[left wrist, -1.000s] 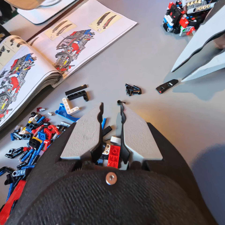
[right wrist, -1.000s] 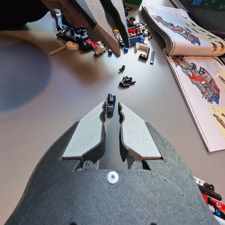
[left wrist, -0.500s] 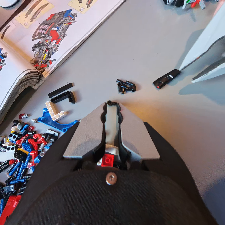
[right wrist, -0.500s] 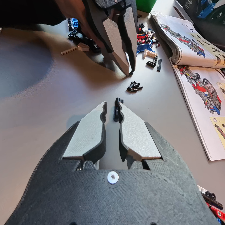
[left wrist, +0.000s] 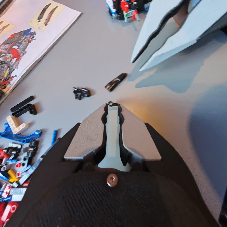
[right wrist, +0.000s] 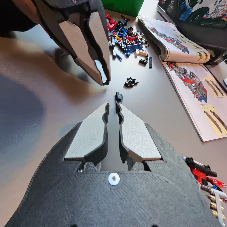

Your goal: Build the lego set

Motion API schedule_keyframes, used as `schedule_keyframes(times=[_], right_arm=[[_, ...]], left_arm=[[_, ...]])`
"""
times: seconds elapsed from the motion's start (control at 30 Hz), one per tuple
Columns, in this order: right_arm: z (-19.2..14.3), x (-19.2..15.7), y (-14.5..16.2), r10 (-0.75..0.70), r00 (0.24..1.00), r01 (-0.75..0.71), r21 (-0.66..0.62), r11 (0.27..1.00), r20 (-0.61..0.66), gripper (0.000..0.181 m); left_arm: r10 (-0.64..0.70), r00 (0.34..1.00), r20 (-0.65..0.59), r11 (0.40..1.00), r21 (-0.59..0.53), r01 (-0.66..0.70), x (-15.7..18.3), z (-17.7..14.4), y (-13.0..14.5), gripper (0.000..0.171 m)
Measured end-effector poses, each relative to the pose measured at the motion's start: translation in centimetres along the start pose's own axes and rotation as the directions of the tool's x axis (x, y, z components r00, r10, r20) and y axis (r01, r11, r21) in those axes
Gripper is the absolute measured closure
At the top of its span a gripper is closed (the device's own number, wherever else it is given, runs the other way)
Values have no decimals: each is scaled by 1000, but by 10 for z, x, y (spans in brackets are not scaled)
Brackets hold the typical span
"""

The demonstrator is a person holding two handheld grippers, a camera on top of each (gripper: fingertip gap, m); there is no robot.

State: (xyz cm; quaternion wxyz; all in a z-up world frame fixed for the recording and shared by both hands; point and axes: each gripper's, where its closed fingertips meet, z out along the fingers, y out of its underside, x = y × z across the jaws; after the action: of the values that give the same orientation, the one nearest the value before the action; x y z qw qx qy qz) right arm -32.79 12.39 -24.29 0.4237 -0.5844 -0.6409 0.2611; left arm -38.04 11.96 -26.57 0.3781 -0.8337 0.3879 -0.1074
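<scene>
My left gripper (left wrist: 113, 105) is shut on a small black pin (left wrist: 112, 104) pinched at its very tips, just above the grey table. It also shows in the right wrist view (right wrist: 105, 83), upper left, with the pin (right wrist: 106, 82) at its tips. My right gripper (right wrist: 113, 104) is open and empty, low over the table. A black curved piece (right wrist: 118, 101) lies flat beside its right fingertip, mostly ahead of the tips. In the left wrist view the right gripper (left wrist: 137, 66) hangs above and right of that piece (left wrist: 115, 81).
A cluster of black pins (left wrist: 81, 92) lies between the grippers and the loose-parts pile (right wrist: 125, 36). The open instruction booklet (right wrist: 184, 79) is on the right, with a green box (right wrist: 121, 6) and the set box (right wrist: 196, 12) behind. The partly built model (right wrist: 202, 174) sits by my right gripper. Across from one pair of fingers to the other is roughly 7 cm. From either gripper's tips it is about 4 cm to the black curved piece (right wrist: 118, 101). It is also in sight in the left wrist view (left wrist: 118, 80).
My left gripper moved off the parts pile, closed on the small black pin and now holds it nearer the right gripper. The right gripper stayed open by the black curved piece.
</scene>
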Motion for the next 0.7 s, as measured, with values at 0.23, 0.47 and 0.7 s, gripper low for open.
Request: schedule_keyframes(times=[0.23,0.47,0.7], right_arm=[[0,-9,2,-11,999,12,-13,1000,40,177],[-4,-16,-3,24,996,-25,16,1000,92,179],[-5,-14,-7,52,993,-57,41,998,103,179]], left_arm=[[47,999,-28,998,-29,-48,22,8,-1,151],[11,998,-56,1000,-1,-11,26,1,-10,147],[3,1000,-2,996,92,-3,7,-12,-31,146]])
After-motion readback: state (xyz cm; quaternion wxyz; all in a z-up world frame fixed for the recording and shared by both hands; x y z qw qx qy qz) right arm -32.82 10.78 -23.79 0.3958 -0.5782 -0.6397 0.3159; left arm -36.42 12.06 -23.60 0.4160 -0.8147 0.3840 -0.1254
